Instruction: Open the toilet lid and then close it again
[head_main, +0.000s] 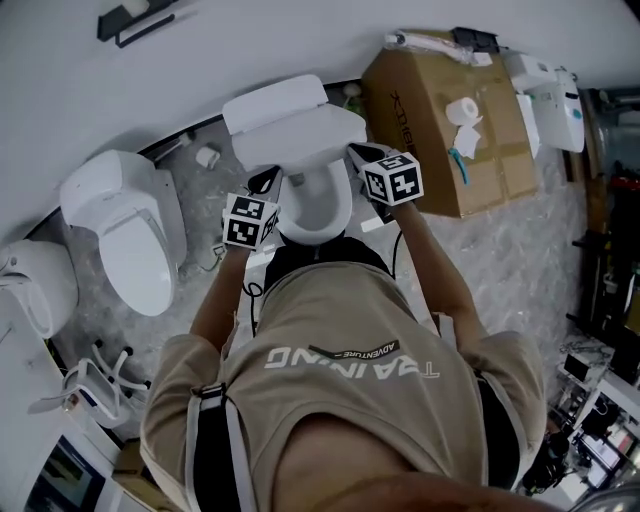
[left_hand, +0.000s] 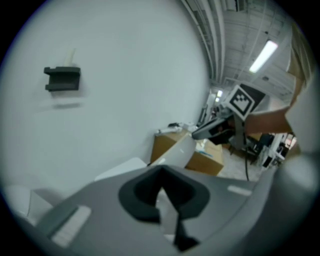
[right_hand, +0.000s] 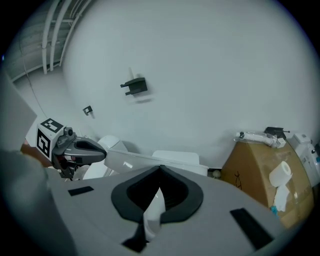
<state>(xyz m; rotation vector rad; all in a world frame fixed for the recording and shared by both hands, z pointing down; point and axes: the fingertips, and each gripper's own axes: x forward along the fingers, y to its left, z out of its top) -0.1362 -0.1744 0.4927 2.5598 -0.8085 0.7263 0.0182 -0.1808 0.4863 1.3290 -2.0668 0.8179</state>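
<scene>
Gripping: left claw (head_main: 266, 182) and right claw (head_main: 357, 153) each squeezed tight on a side edge of the white toilet lid (head_main: 296, 122) | Lid: sat lifted partway, upper middle of frame, above the bowl (head_main: 316, 216).

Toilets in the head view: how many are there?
2: the centre toilet and another toilet to its left. A cut-off white shape at the left edge may be a third.
</scene>
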